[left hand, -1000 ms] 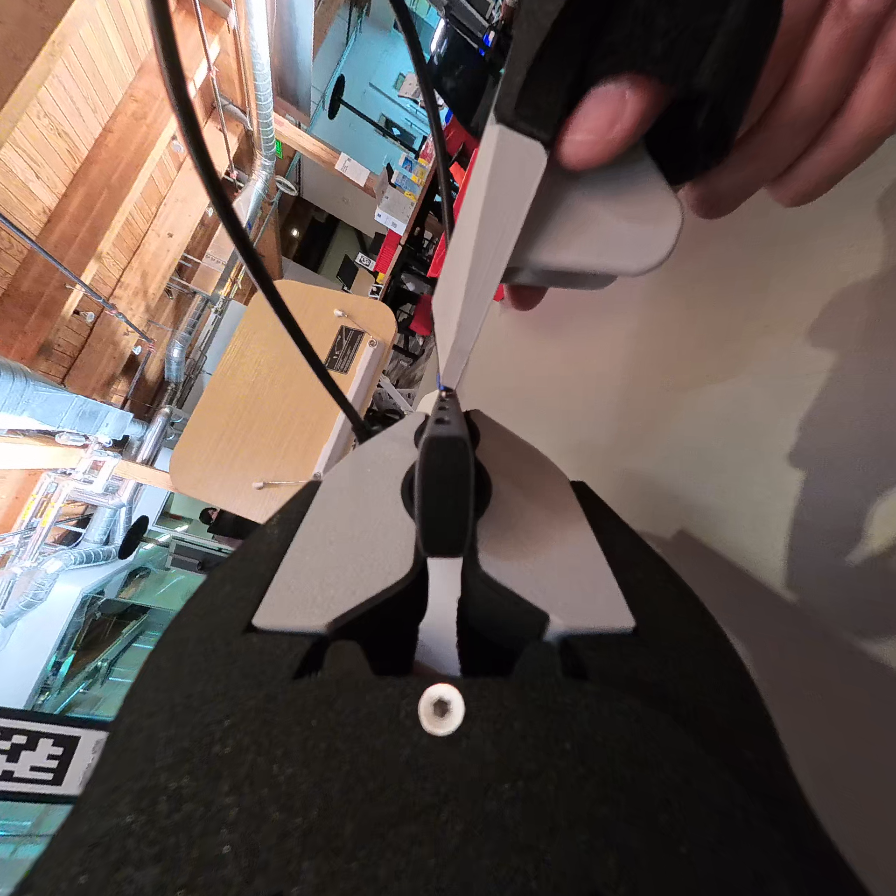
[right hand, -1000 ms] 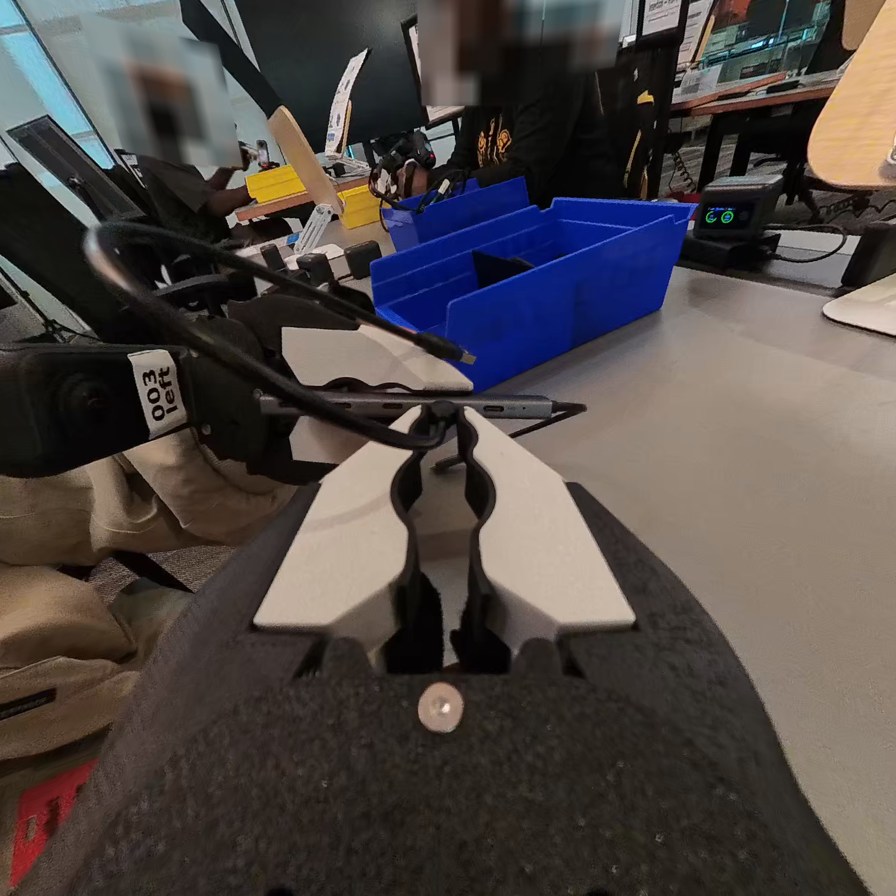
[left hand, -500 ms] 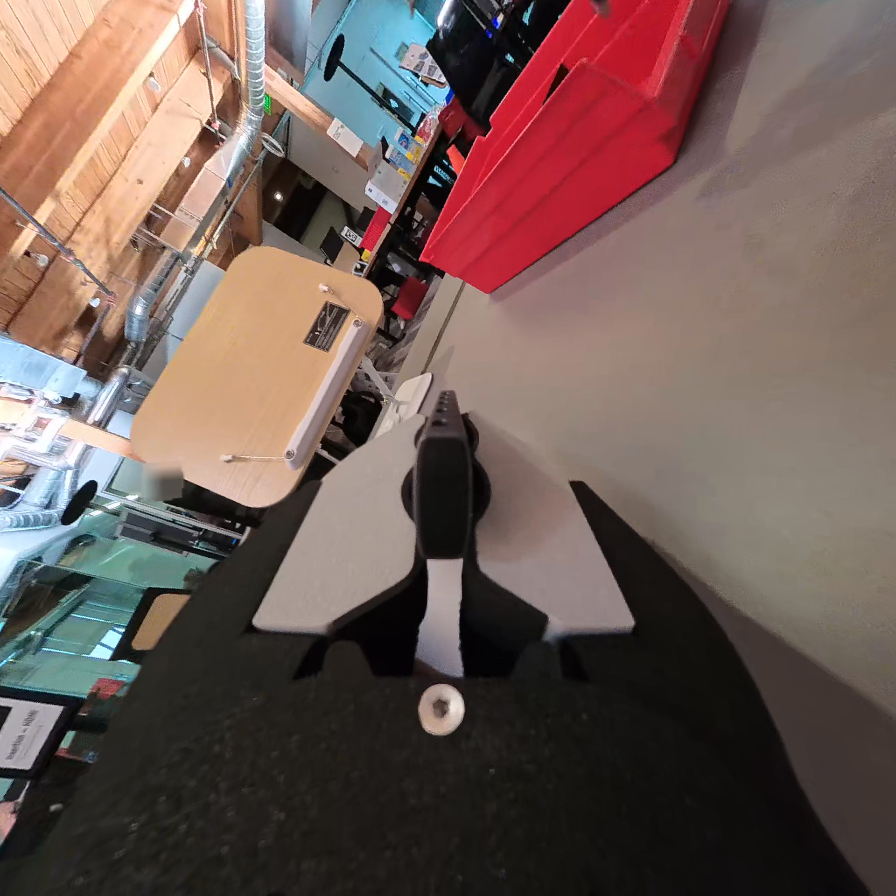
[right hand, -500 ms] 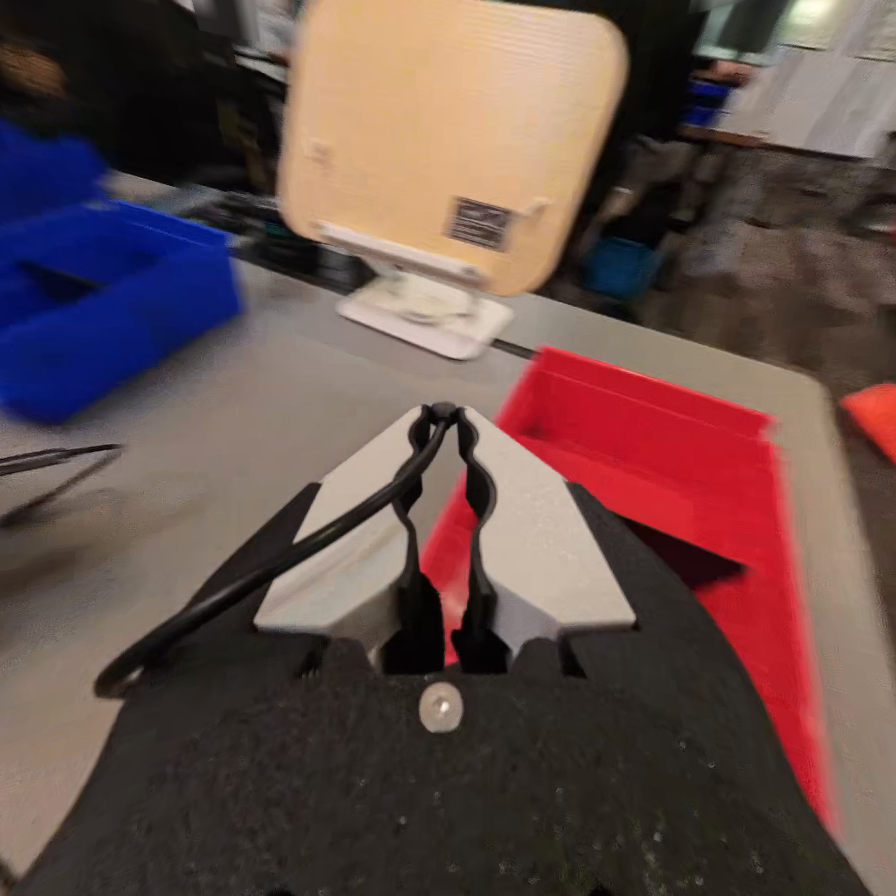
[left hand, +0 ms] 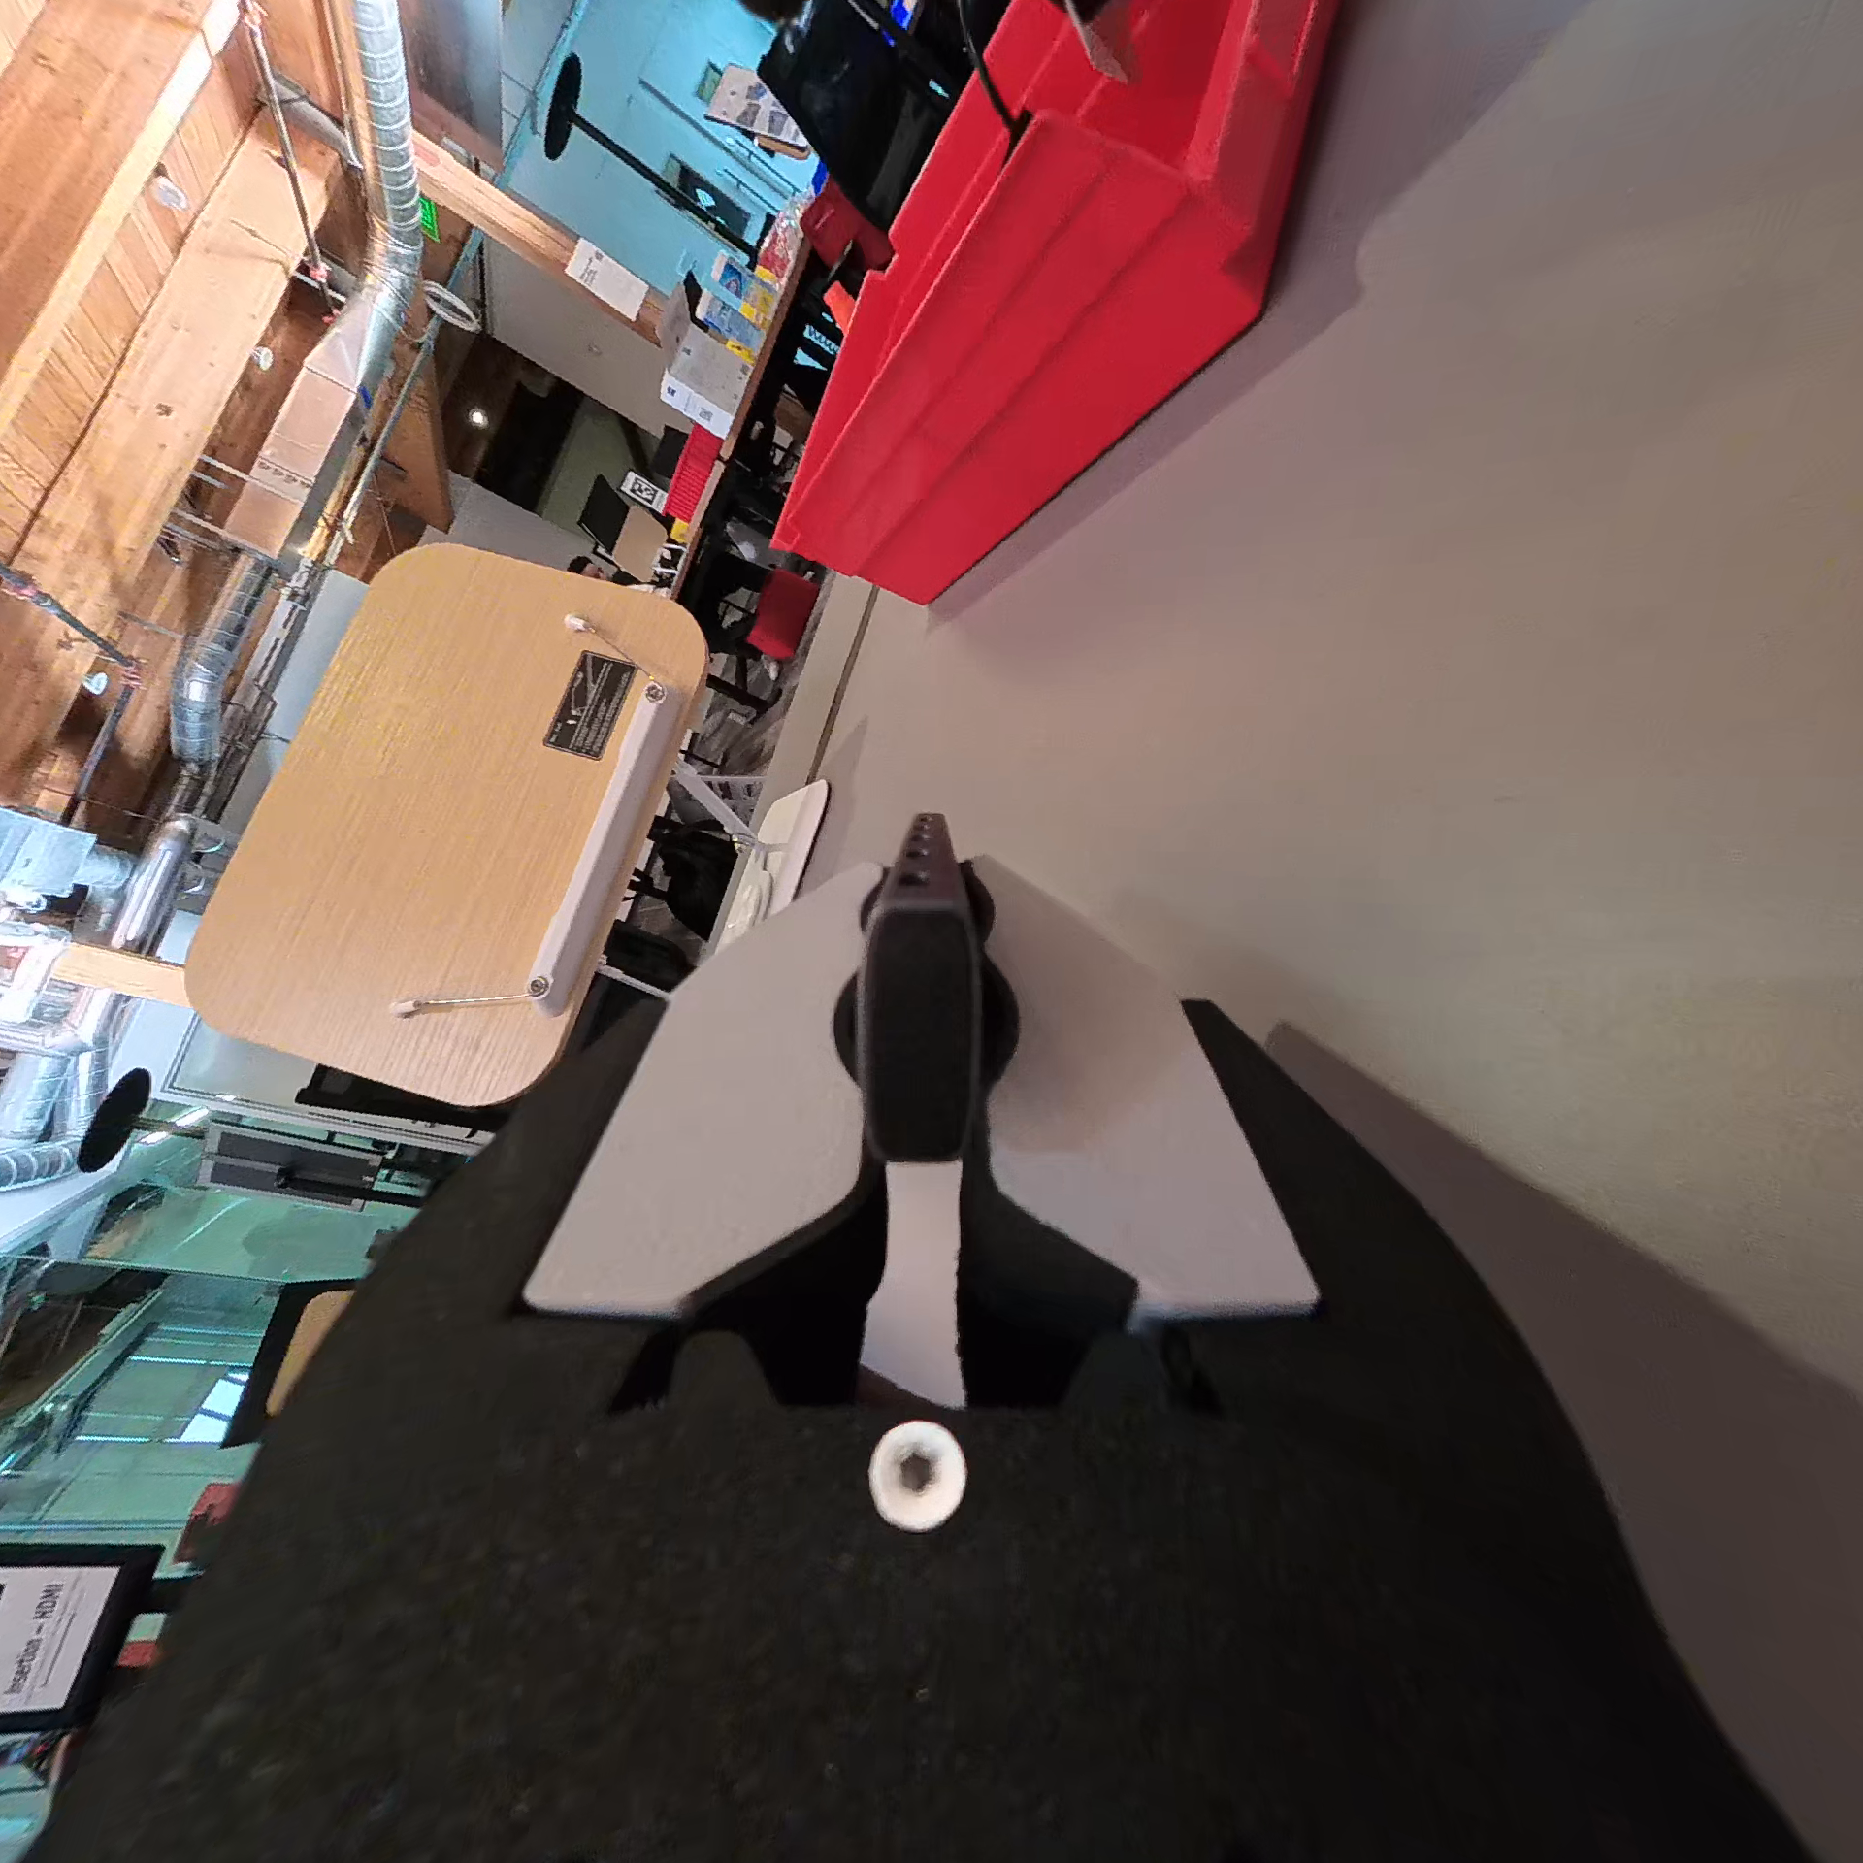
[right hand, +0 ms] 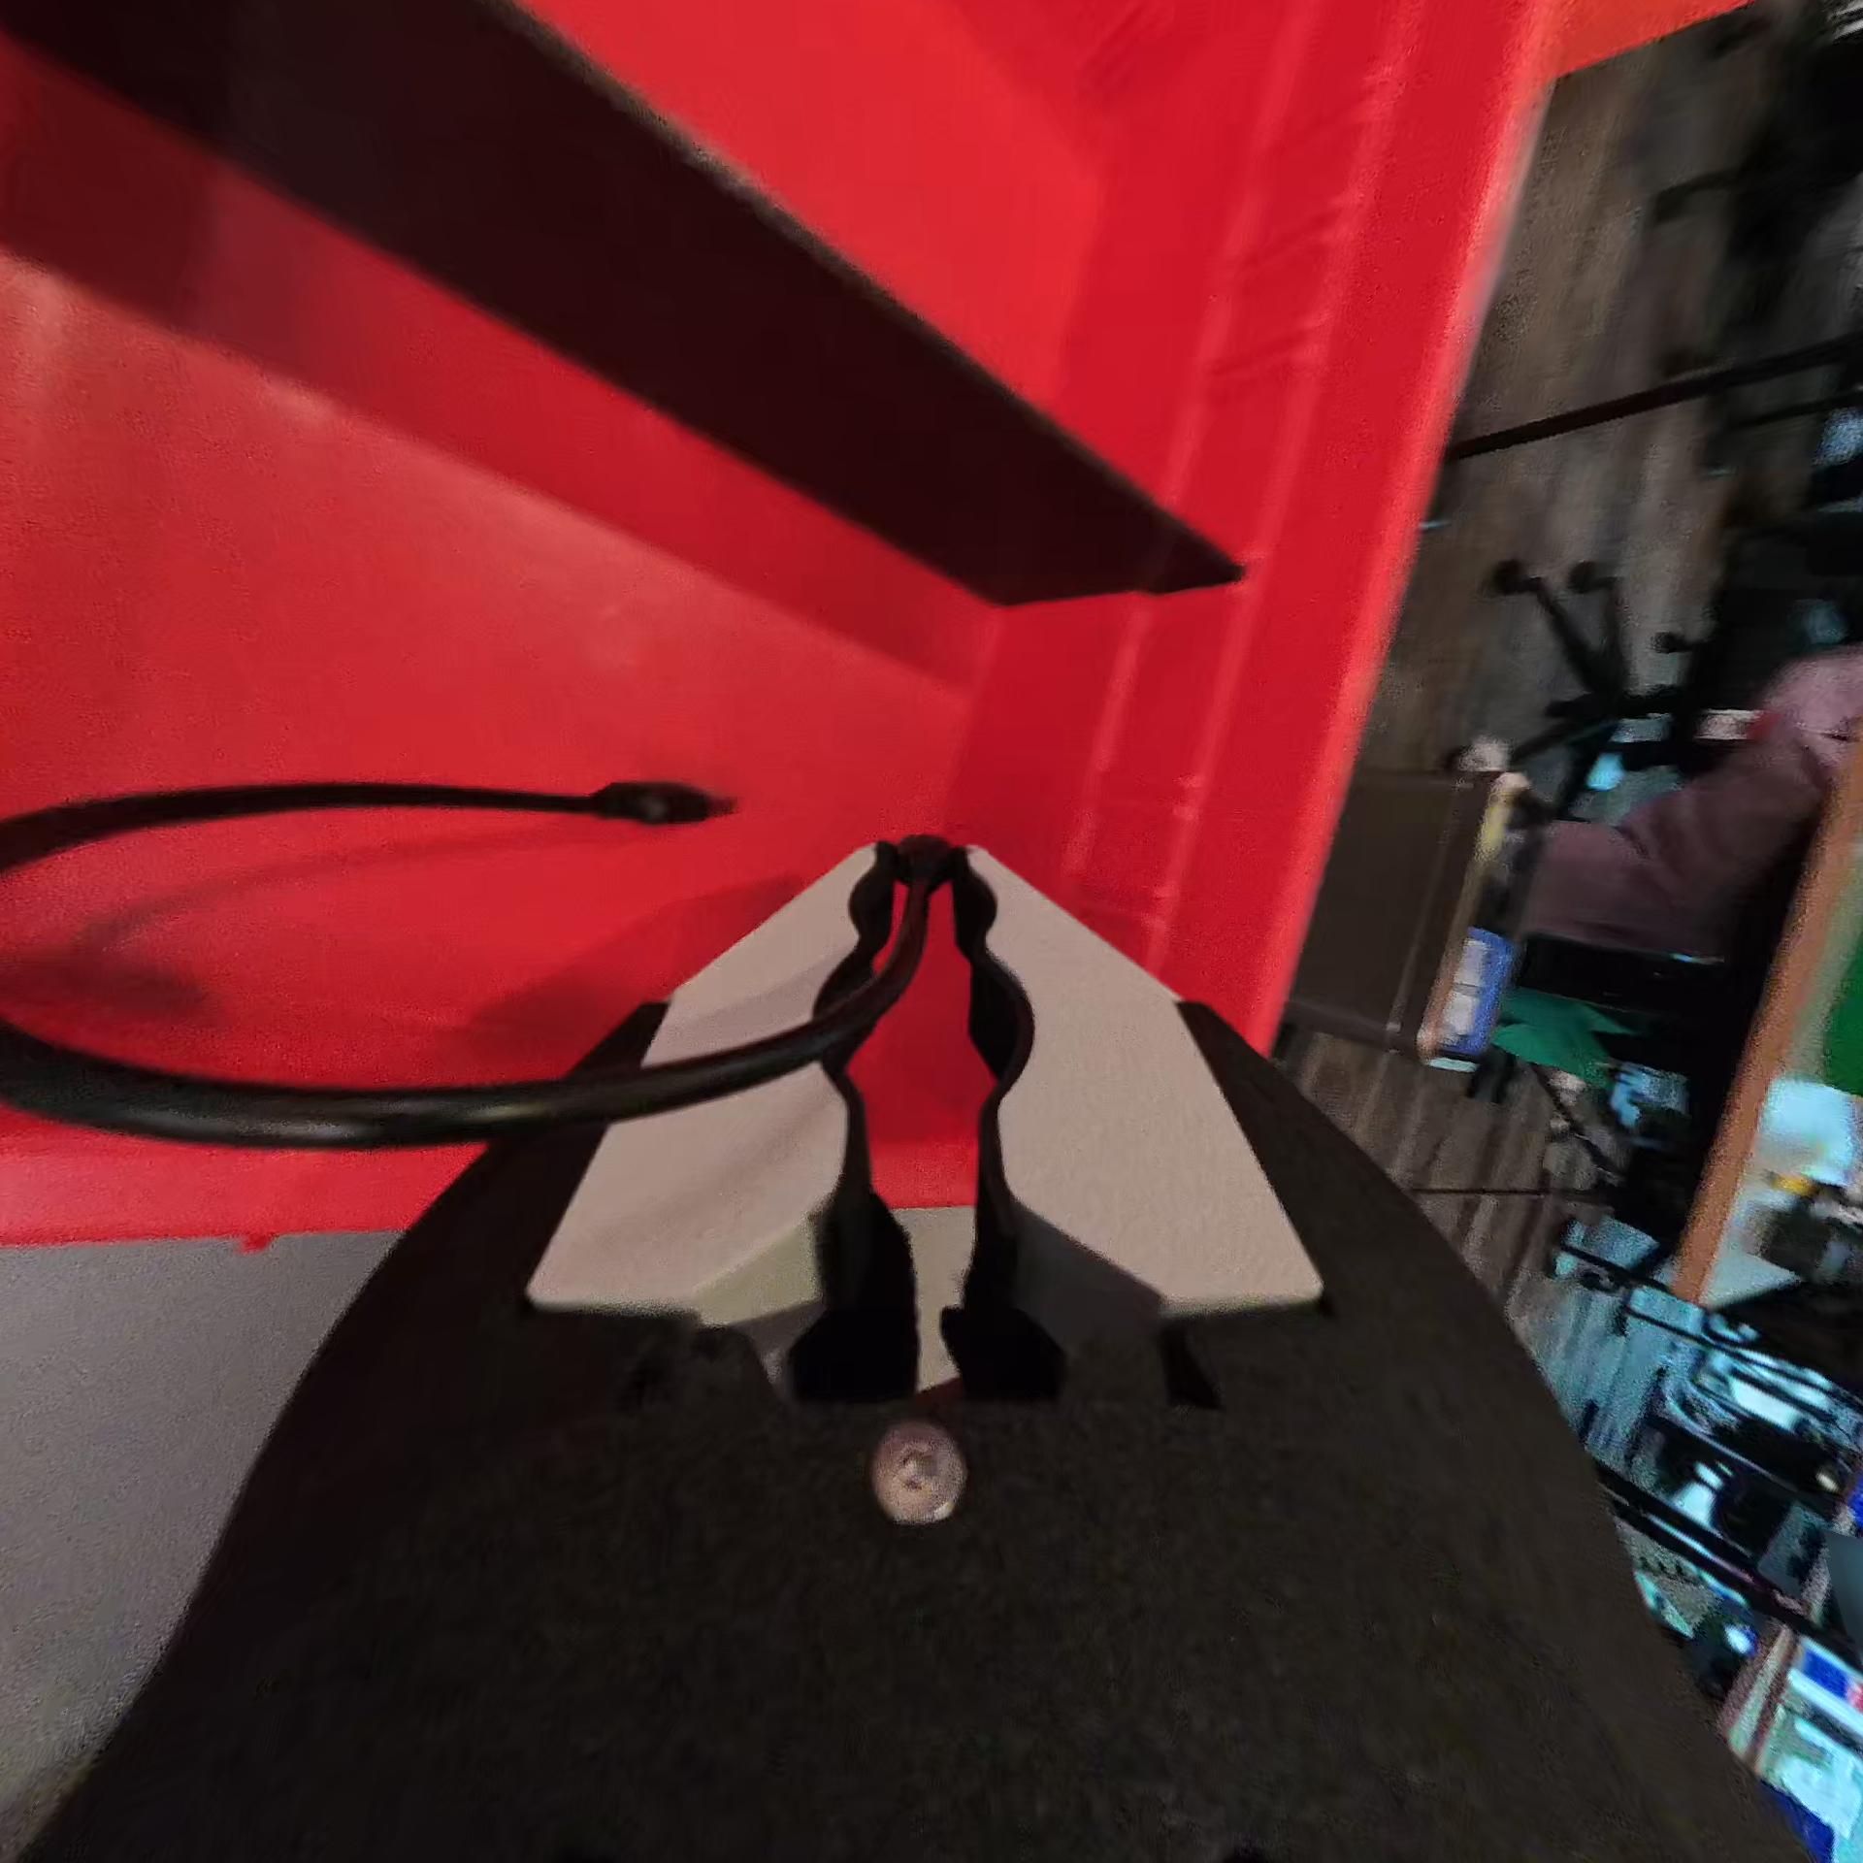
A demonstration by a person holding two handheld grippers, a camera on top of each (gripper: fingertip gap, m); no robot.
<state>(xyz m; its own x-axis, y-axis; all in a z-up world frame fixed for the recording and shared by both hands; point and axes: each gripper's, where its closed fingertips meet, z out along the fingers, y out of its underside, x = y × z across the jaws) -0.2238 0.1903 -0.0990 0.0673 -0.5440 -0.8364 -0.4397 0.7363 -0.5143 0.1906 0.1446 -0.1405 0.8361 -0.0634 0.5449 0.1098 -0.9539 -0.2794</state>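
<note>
Over the grey counter (left hand: 1462, 605), seen tilted in the left wrist view:

Left claw (left hand: 922, 887): closed on a flat, dark adapter (left hand: 919, 1018). The adapter is pinched edge-on between the two grey fingers (left hand: 736, 1089). Its long axis runs forward along the fingers; its far end, with a row of small holes, juts just past the fingertips and points away from the camera, towards the counter's far edge. The claw is held above the counter, not touching it.

Red bin (left hand: 1018, 333): stands on the counter well ahead of the left claw, towards the upper right of that view. A black divider (right hand: 625, 333) crosses its interior in the right wrist view.

Right claw (right hand: 919, 857): tips closed on a black cable (right hand: 706, 1084). It sits over the bin's near wall, pointing into the red interior. The cable is gripped at the very tips, runs back along the left finger, sweeps out to the left edge of the view and loops round. Its free end, a small dark plug (right hand: 655, 804), points right, hanging above the bin floor just left of the claw tips. The view is blurred, so the plug type cannot be told.

Wooden board on a white stand (left hand: 433, 817): beyond the counter's far edge.
</note>
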